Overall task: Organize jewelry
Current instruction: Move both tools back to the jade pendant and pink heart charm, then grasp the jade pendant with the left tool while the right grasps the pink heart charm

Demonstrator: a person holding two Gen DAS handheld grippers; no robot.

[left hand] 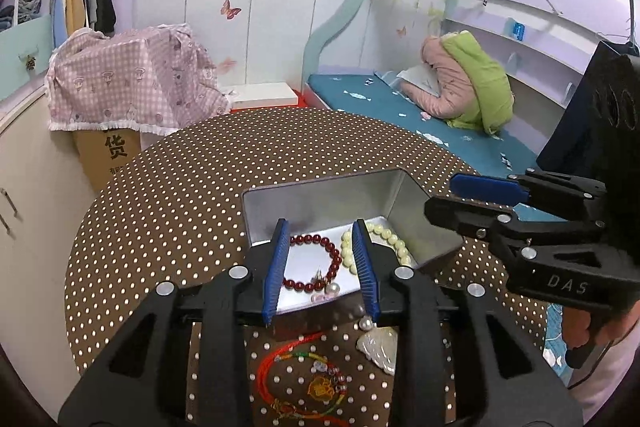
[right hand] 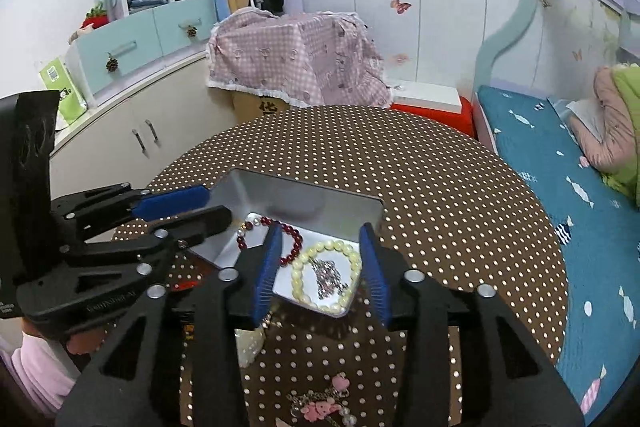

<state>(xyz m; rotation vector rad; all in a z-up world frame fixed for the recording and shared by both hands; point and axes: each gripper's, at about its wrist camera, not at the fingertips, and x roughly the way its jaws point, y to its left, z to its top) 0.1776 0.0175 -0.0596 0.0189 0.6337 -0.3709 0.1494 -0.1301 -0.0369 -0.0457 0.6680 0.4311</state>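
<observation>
You are midway through filling the tin (left hand: 420, 223): it sits open at the centre of the polka-dot worktop (left hand: 160, 211), and some pieces are already inside while others wait on the cloth at the bottom of each frame.

Your left hand-held gripper (left hand: 320, 267) hangs over the tin's near edge with its jaws apart and nothing between them. Your right hand-held gripper (right hand: 320, 271) hovers over the tin's right half, jaws likewise spread and empty.

Counted inside the tin: one dark red bead bracelet (left hand: 320, 259), one cream bead bracelet (right hand: 324, 275), one small sparkly piece (right hand: 330, 277) lying inside the cream ring, and a few loose pearl-like pieces (left hand: 328, 287) by the red bracelet; their exact number is too small to tell.

Counted outside on the worktop: one red cord necklace with a gold charm (left hand: 312, 375), one pale carved pendant (left hand: 378, 349) with a pearl (left hand: 366, 323) just above it, and one pink charm chain (right hand: 324, 403).

The next move probably calls for lowering one open hand-held gripper toward the bottom of the frame, closing on a loose piece, and carrying it over the tin's rim. The cord is likely to dangle and snag.
</observation>
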